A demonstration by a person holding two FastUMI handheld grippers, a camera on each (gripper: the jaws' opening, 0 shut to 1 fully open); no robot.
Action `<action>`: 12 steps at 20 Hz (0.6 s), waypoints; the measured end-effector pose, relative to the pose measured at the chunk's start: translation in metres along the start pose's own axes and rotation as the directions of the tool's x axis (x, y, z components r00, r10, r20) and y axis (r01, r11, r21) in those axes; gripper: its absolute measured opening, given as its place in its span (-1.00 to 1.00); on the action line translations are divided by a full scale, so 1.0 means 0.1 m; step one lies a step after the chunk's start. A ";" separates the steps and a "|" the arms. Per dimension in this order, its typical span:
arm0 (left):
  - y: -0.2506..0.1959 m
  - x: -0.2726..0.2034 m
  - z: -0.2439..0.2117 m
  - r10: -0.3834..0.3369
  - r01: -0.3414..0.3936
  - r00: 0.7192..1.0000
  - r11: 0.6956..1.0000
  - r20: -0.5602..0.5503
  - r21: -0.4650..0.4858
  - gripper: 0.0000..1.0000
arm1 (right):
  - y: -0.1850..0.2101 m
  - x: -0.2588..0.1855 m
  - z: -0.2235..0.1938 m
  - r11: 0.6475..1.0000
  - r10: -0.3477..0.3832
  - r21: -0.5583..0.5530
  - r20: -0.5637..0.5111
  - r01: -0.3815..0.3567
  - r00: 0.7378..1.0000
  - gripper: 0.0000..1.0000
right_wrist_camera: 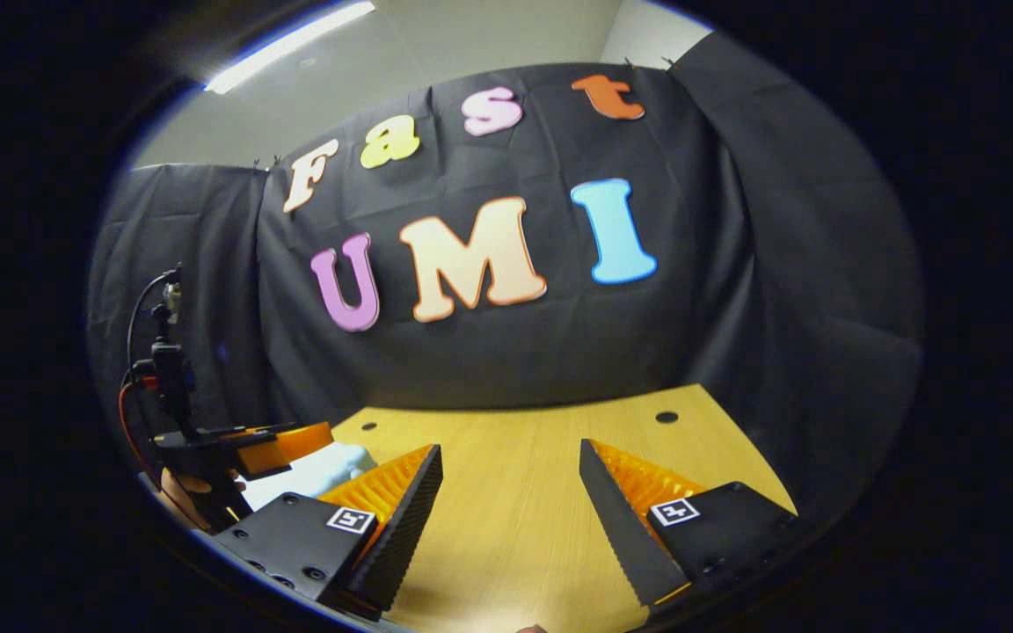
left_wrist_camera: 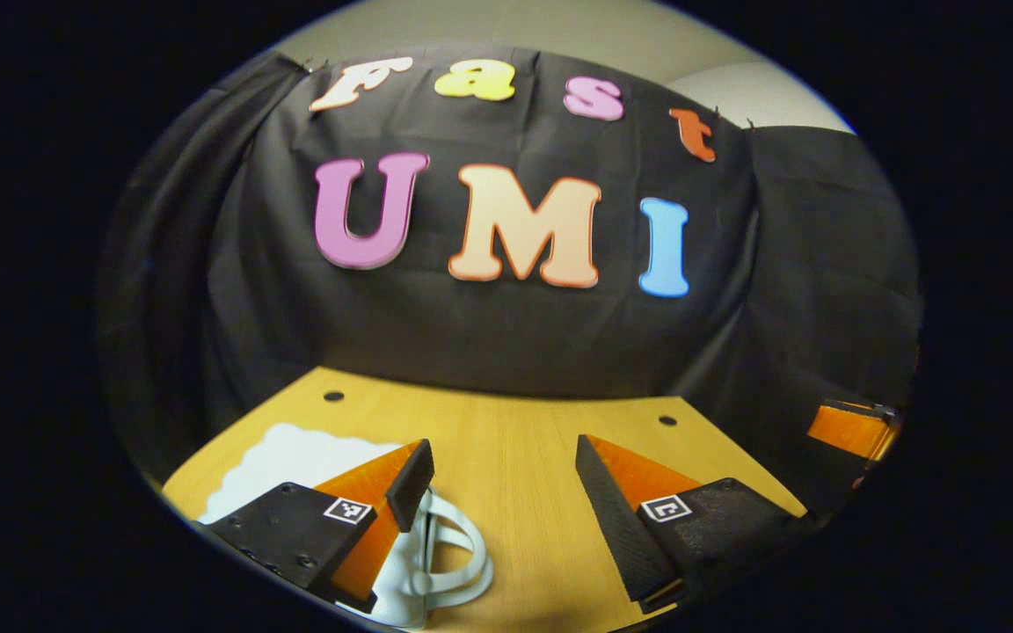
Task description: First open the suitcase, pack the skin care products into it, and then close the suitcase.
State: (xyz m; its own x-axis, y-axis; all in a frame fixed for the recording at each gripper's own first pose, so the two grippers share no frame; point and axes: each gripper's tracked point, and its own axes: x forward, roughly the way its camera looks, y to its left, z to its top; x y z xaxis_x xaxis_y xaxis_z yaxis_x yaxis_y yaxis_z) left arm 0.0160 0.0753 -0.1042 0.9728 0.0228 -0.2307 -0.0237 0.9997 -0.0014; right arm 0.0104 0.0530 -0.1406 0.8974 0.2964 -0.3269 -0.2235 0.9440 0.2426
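Observation:
In the left gripper view, my left gripper (left_wrist_camera: 503,448) is open above the wooden table (left_wrist_camera: 515,492), with nothing between its fingers. A pale blue suitcase (left_wrist_camera: 436,571) with a looped handle lies under its left finger, mostly hidden at the bottom edge. My right gripper (right_wrist_camera: 510,448) is also open and holds nothing, hovering over bare table (right_wrist_camera: 506,527). Far left in the right gripper view, the left gripper (right_wrist_camera: 251,450) is held by a hand (right_wrist_camera: 179,485), with a pale blue shape (right_wrist_camera: 331,470), probably the suitcase, just beneath it. Part of the right gripper (left_wrist_camera: 854,428) shows at the far right.
A white cloud-shaped mat (left_wrist_camera: 295,457) lies on the table's left side, behind the suitcase. Two small round holes (left_wrist_camera: 333,396) (left_wrist_camera: 666,420) sit near the table's far edge. Black cloth walls close off the back and both sides.

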 end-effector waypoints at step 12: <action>-0.24 -0.01 1.01 -0.133 0.109 0.973 0.985 0.187 0.133 0.88 | 0.32 -0.05 1.14 0.991 -0.097 -0.060 0.285 0.119 0.954 0.94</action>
State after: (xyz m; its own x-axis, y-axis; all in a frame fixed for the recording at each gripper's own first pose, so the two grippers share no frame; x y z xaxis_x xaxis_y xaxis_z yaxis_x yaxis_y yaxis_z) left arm 0.0387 0.0525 -0.0054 0.9931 -0.1095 -0.0426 0.1134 0.9882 0.1033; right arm 0.0419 0.0651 -0.0273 0.9858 0.1499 -0.0754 -0.1377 0.9796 0.1465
